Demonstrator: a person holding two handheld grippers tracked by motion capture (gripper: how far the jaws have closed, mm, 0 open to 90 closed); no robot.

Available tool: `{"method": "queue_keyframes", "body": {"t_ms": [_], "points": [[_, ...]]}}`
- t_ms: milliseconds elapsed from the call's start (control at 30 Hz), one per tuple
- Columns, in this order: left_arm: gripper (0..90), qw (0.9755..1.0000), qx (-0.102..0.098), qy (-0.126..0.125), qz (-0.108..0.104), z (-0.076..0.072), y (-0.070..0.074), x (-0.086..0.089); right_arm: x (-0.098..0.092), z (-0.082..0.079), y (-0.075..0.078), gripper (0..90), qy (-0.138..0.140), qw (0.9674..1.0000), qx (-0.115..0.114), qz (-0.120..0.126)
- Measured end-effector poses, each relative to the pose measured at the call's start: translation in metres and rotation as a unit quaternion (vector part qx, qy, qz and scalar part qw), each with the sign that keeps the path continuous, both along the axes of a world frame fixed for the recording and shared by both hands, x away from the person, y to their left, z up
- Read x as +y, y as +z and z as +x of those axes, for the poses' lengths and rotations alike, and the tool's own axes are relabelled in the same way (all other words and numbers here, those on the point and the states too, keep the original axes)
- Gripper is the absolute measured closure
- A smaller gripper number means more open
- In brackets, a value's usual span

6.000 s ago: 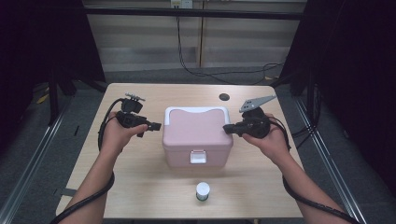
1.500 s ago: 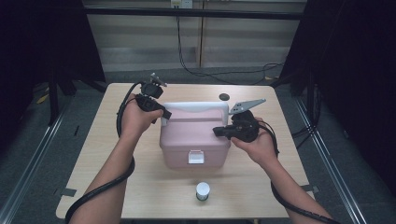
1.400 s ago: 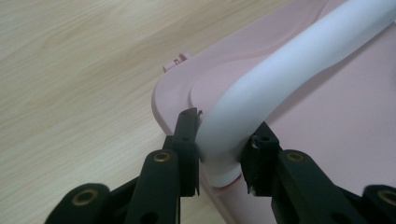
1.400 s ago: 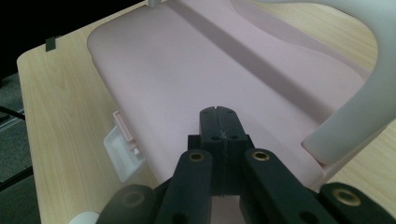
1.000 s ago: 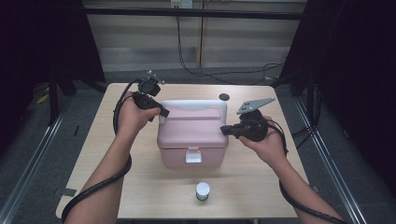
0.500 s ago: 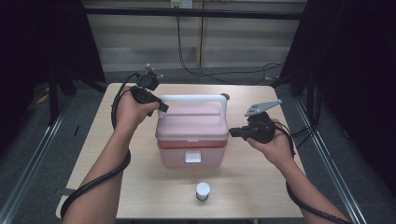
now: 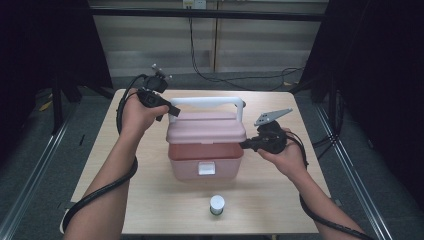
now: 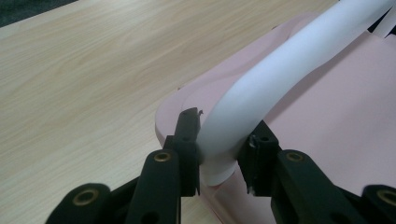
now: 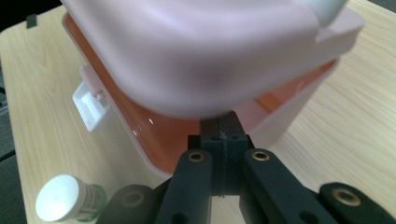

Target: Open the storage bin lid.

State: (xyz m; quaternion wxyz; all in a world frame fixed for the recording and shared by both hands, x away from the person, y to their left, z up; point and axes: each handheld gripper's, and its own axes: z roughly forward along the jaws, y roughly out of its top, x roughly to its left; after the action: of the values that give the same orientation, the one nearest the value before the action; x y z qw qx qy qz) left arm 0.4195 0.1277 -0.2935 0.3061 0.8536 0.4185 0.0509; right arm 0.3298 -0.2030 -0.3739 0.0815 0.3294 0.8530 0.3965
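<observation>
High view: box (image 7: 205,155) lid (image 7: 206,128) part-raised.
Left gripper (image 7: 167,107) pinches the handle (image 7: 207,102); right gripper (image 7: 245,145), jaws pressed together, wedged under the lid; bottle (image 7: 216,204) waits outside.

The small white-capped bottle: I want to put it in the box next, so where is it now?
In the high view the small white-capped bottle stands on the table near its front edge, in front of the pink box and apart from it.
</observation>
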Motion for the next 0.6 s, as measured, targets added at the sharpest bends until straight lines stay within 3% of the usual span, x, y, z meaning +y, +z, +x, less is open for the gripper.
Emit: {"method": "queue_keyframes", "body": {"t_ms": [233, 600], "points": [[70.7, 1.0, -0.001, -0.004, -0.002, -0.0004, -0.0029, 0.0009, 0.0102, 0.0034, -0.0003, 90.0, 0.007, 1.0, -0.001, 0.0], [70.3, 0.9999, -0.01, 0.003, -0.004, -0.001, -0.0068, 0.0015, 0.0111, 0.0028, -0.0017, 90.0, 0.008, 1.0, -0.002, 0.002]]}}
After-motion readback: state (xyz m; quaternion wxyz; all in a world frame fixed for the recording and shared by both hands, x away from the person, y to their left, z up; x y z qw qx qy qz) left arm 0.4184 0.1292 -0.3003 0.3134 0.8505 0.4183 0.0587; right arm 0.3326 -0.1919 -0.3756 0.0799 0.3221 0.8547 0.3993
